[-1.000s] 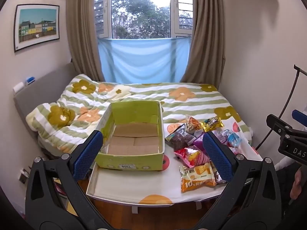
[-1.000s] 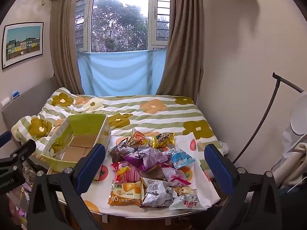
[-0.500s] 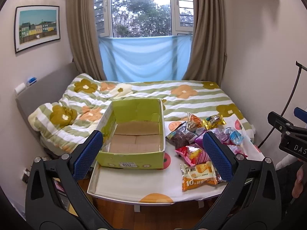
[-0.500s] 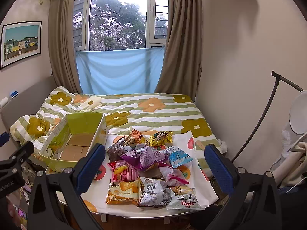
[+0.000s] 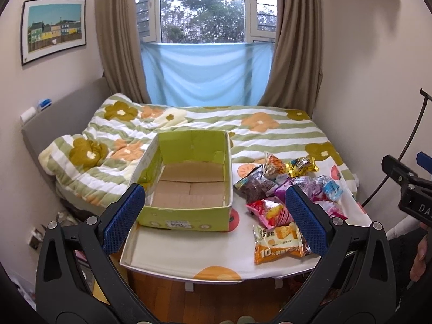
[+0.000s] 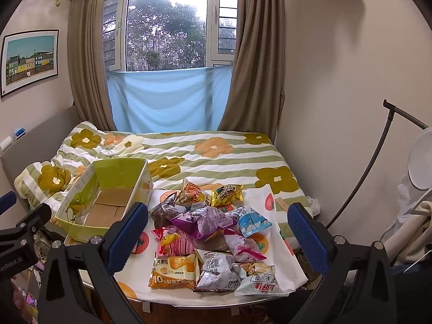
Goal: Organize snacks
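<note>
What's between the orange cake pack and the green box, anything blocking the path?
Nothing visible. The orange cake pack lies at the near edge of the snack pile; bare tablecloth separates it from the green box. The box is open-topped and empty. Both grippers, left and right, are open, holding nothing.

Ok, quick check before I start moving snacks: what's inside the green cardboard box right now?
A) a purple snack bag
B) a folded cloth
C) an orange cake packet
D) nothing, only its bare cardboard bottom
D: the green cardboard box shows only its bare brown bottom flaps, while the snack packets all lie on the table beside it.
</note>
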Tool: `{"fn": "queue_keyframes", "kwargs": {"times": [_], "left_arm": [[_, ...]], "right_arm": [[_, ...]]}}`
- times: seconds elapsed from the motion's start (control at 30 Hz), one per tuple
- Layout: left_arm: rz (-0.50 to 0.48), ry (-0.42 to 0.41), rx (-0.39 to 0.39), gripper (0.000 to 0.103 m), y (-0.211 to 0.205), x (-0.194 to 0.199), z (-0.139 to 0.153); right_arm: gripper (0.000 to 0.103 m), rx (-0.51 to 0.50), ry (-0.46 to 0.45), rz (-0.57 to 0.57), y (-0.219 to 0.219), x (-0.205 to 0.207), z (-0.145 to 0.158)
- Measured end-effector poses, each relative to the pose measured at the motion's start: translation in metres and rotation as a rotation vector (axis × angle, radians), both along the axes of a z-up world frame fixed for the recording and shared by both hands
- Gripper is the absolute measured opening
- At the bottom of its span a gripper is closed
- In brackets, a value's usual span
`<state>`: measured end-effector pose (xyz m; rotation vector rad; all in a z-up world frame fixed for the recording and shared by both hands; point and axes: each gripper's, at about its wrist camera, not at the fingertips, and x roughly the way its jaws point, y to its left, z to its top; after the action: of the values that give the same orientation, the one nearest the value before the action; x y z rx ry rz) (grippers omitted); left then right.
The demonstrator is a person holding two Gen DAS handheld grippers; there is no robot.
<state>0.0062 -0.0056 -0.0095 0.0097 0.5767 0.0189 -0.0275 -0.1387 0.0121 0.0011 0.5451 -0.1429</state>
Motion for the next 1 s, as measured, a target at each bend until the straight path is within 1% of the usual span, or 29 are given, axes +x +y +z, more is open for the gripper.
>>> {"fn": "queue_keyframes", "kwargs": {"times": [0.47, 0.7, 1.0], "left_arm": [[-0.001, 0.007, -0.007, 0.102, 0.0008, 0.0005, -0.0014], [-0.004, 0.012, -0.003, 0.102, -0.0023, 0.0022, -0.0031], [-0.007, 0.014, -0.008, 0.102, -0.0051, 0.0007, -0.0055]], "right_arm": [[0.103, 0.003, 0.002, 0.009, 0.0003, 0.0031, -0.0017], [0.103, 0.024, -0.008, 0.019, -0.0025, 0.0046, -0.0039], [0.103, 0.012, -0.003, 0.02, -0.0026, 0.0039, -0.0054]]}}
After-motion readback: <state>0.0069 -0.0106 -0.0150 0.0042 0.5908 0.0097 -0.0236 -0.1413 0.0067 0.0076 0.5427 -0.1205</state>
